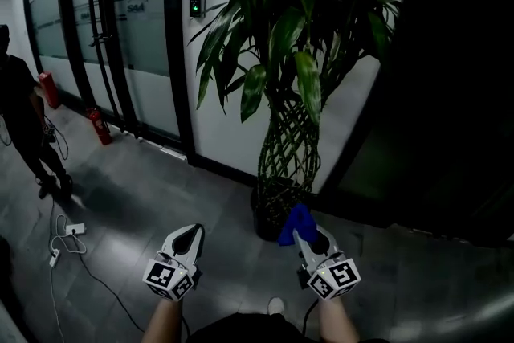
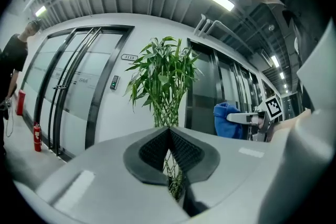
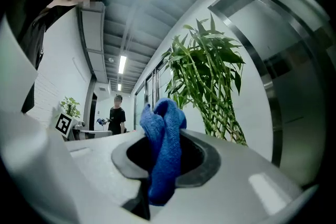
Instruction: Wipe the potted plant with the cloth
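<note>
My right hand-held gripper (image 3: 167, 150) is clamped on the blue cloth (image 3: 164, 157). The cloth bunches up above the jaws and hangs down between them, so it hides where the pads meet. My left hand-held gripper (image 2: 169, 136) is closed on nothing; only a thin slit lower down lets a few plant stems show through.

In the head view both hand-held grippers sit low in the frame, left (image 1: 192, 233) and right (image 1: 304, 237), and my forearms are cut off by the bottom edge. The cloth (image 1: 294, 222) is held up just in front of the base of the potted plant (image 1: 293, 44). I cannot tell whether it touches. The plant stands on the floor (image 1: 161, 197) against the white wall, and its top leaves run out of the frame. Its pot (image 1: 269, 213) is dark and hard to make out, and the cloth partly covers it. Everything right of the plant is in deep shadow.

At the far left a person (image 1: 22, 112) in dark clothes is cut by the frame edge, near a red fire extinguisher (image 1: 99, 127) beside the glass doors (image 1: 104, 28). A white cable (image 1: 66, 241) lies on the floor.
</note>
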A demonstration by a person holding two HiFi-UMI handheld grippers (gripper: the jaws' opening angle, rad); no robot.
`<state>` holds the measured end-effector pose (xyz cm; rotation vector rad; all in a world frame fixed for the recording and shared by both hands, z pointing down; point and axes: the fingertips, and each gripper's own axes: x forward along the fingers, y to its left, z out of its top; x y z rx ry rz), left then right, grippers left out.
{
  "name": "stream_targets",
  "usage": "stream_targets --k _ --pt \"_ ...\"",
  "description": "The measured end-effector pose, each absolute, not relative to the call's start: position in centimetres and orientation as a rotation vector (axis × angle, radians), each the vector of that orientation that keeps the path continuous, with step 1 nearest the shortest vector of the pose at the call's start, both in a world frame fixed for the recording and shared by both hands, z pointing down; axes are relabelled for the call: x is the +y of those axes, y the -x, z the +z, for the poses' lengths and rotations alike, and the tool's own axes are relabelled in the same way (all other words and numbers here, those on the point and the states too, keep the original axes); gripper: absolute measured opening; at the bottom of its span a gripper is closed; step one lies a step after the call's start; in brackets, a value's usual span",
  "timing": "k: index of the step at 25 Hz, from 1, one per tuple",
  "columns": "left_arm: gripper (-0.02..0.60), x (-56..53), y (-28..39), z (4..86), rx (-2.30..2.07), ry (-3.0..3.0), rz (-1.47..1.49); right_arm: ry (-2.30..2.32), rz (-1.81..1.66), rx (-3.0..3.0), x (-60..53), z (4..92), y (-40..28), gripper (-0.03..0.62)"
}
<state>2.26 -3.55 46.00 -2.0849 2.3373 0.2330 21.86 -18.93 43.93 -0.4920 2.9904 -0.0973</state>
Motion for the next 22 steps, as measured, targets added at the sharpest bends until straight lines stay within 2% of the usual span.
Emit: stream_targets --k 12,22 --pt "0.006 -14.5 -7.5 42.0 2.27 2.026 0.117 0.228 -0.055 2.918 -29.5 39.6 -22.0 0.087" --pt "0.006 -24.3 -10.9 38.9 2.207 2.047 0.182 0.094 0.097 2.904 -33.9 35.2 -21.6 0.087"
